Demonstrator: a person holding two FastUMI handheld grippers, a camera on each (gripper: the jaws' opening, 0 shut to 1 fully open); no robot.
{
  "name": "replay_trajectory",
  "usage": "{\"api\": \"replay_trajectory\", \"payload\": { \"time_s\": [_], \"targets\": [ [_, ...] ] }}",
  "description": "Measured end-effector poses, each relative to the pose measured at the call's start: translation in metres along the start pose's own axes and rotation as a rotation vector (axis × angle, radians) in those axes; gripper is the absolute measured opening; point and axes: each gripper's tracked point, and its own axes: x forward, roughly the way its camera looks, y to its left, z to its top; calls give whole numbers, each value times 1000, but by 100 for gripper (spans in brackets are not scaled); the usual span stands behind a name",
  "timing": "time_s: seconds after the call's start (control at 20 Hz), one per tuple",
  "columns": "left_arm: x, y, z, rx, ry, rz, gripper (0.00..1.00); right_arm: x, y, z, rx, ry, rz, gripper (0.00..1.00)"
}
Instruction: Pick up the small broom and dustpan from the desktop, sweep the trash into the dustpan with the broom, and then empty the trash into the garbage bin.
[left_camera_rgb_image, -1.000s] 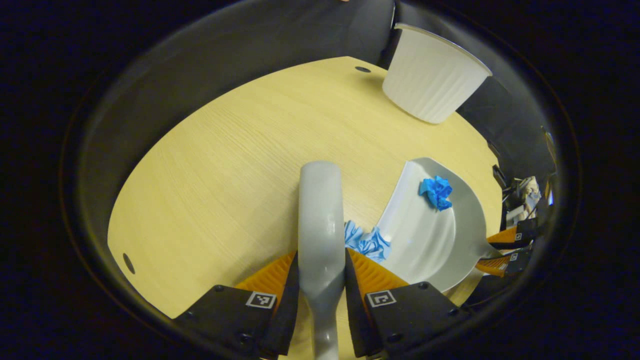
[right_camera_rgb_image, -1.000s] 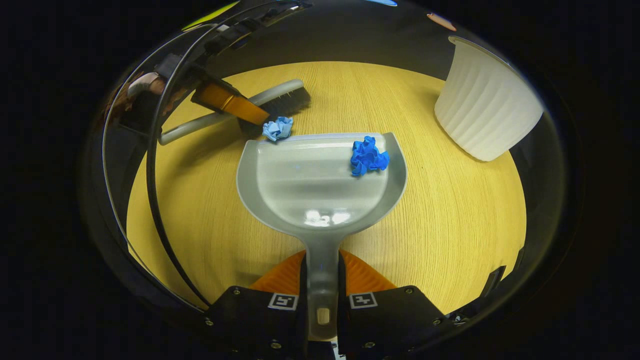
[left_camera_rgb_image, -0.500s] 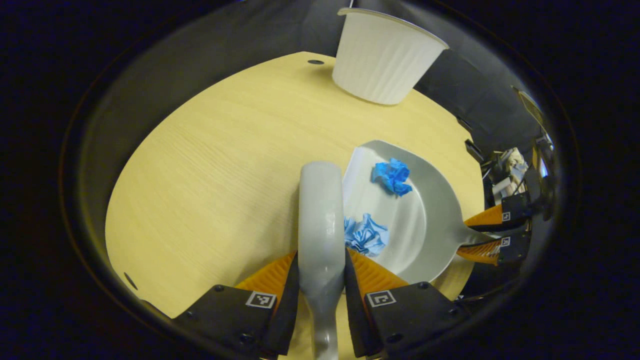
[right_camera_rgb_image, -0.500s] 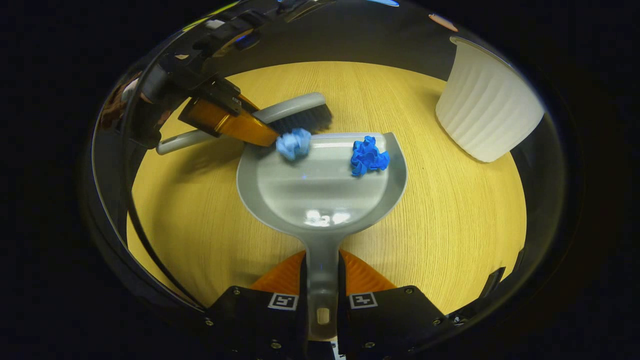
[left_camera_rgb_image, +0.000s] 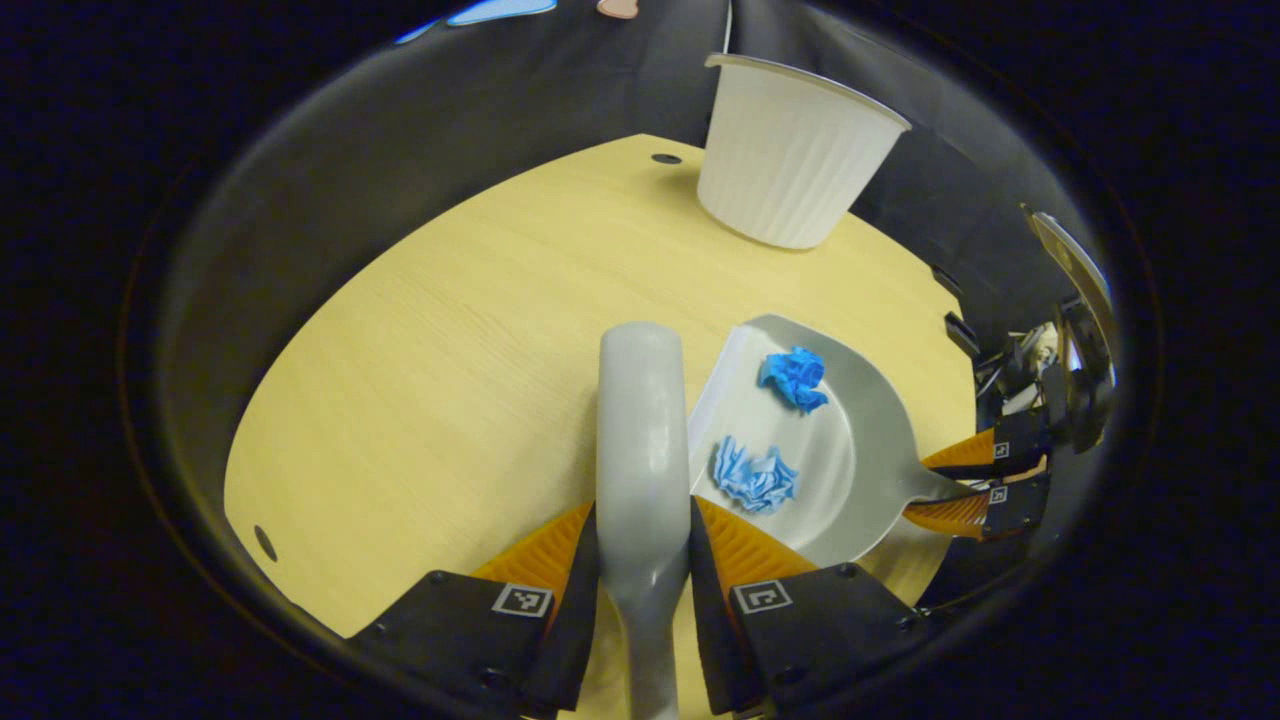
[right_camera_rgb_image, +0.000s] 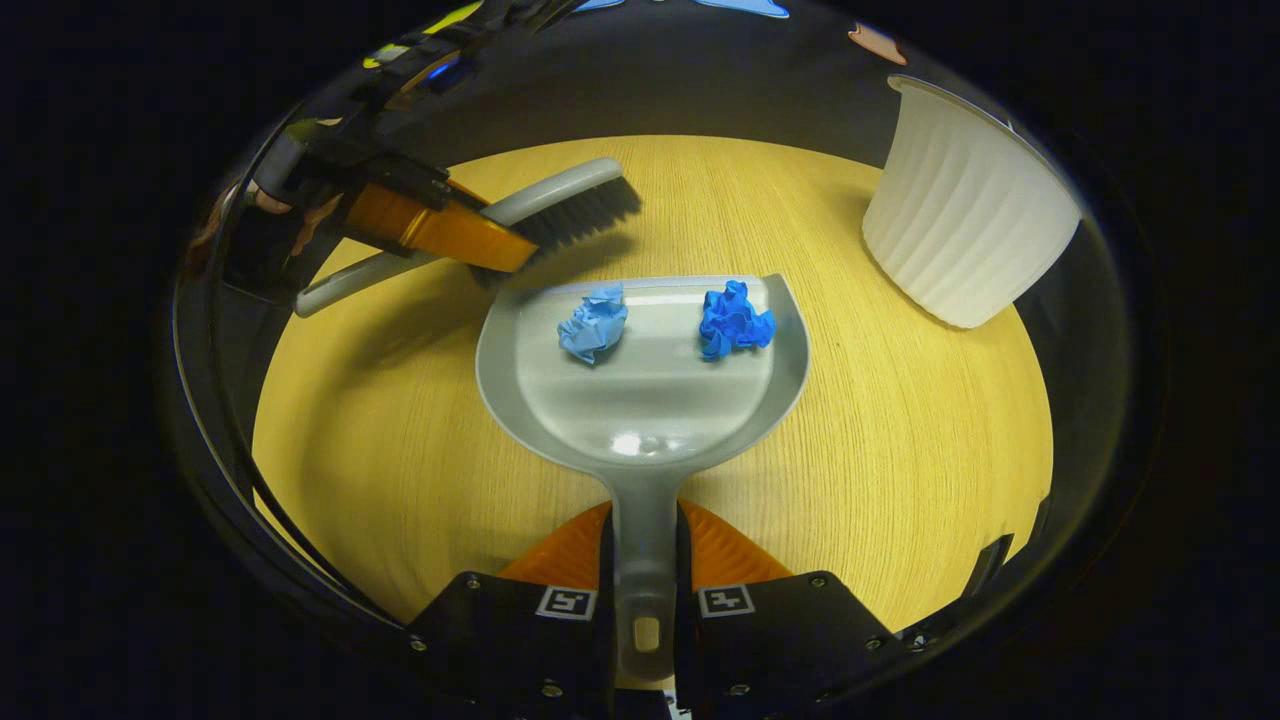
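Observation:
My left gripper (left_camera_rgb_image: 642, 520) is shut on the grey broom (left_camera_rgb_image: 640, 430), whose dark bristles (right_camera_rgb_image: 580, 212) hover just beyond the dustpan's front lip in the right gripper view, where that gripper (right_camera_rgb_image: 470, 245) also shows. My right gripper (right_camera_rgb_image: 644, 545) is shut on the handle of the grey dustpan (right_camera_rgb_image: 640, 400), which rests on the wooden desktop (right_camera_rgb_image: 900, 420). Inside the pan lie a pale blue paper wad (right_camera_rgb_image: 594, 323) and a darker blue wad (right_camera_rgb_image: 735, 318). From the left gripper view the dustpan (left_camera_rgb_image: 860, 470) holds both wads (left_camera_rgb_image: 756, 477) (left_camera_rgb_image: 796, 376), with the right gripper (left_camera_rgb_image: 955, 490) at its handle.
A white ribbed bin (right_camera_rgb_image: 960, 215) stands on the desktop at the back right, also seen in the left gripper view as the bin (left_camera_rgb_image: 790, 160). Small round holes (left_camera_rgb_image: 665, 158) mark the desktop (left_camera_rgb_image: 450, 360). Cables and gear (left_camera_rgb_image: 1040, 360) lie past the right edge.
The broom pushed the pale blue wad over the lip into the dustpan, then lifted back off the pan's edge. The dustpan stayed put.

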Motion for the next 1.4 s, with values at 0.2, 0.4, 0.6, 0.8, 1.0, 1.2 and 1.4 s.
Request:
{"api": "replay_trajectory", "payload": {
  "time_s": [0.2, 0.4, 0.6, 0.8, 1.0, 1.2, 1.4],
  "targets": [
    [-24, 33, -36, -115, 3, 64, 52, -7, 0, 7, 7, -51, -5, 22],
    [-48, 62, -84, -234, 1, 111, 50, -11, 3, 15, 33, -105, 1, 23],
    [-62, 91, -148, -361, -14, 147, 52, -15, 5, 17, 51, -177, -1, 22],
    [-55, 103, -231, -431, -10, 174, 52, -2, 8, 15, 80, -273, 14, 23],
    [-50, 115, -296, -476, -6, 181, 52, 7, 8, 13, 103, -361, 38, 23],
    [-47, 130, -347, -510, -3, 191, 52, 14, 12, 15, 206, -439, 79, 22],
    [-47, 149, -385, -515, 0, 196, 52, 16, 19, 18, 381, -513, 116, 22]
  ]
}}
